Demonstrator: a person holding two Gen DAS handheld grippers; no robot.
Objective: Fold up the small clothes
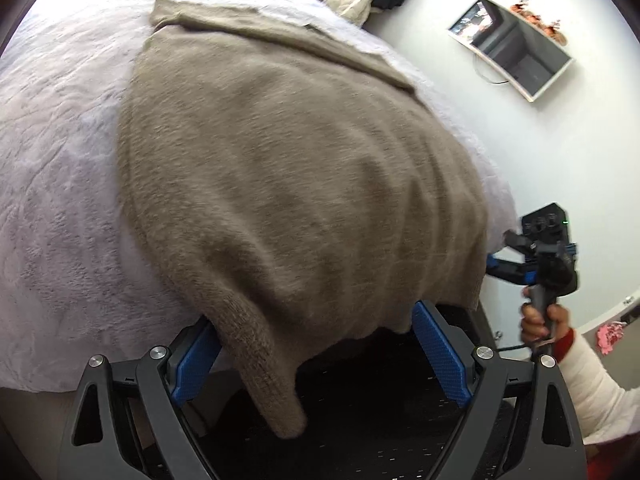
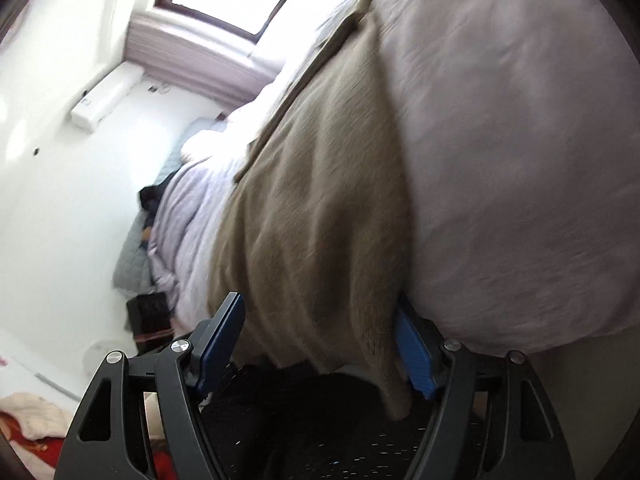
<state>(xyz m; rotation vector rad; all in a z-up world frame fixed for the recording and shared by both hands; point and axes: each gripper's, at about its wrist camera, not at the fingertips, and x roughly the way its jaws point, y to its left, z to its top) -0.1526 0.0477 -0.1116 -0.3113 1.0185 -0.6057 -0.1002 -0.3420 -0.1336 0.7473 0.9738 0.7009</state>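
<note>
The sweater [image 1: 288, 168] lies flat on the bed [image 1: 60, 160], its long axis running away from me, near hem hanging off the near edge. My left claw [image 1: 316, 344] is spread around the hem's left corner, my right claw [image 2: 320, 344] spread around the right corner. I judge both equally near and should pinch together.

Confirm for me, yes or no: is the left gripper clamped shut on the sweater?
No: the left gripper stands wide open, its blue pads far apart, with the sweater hem draped loosely between them.
</note>
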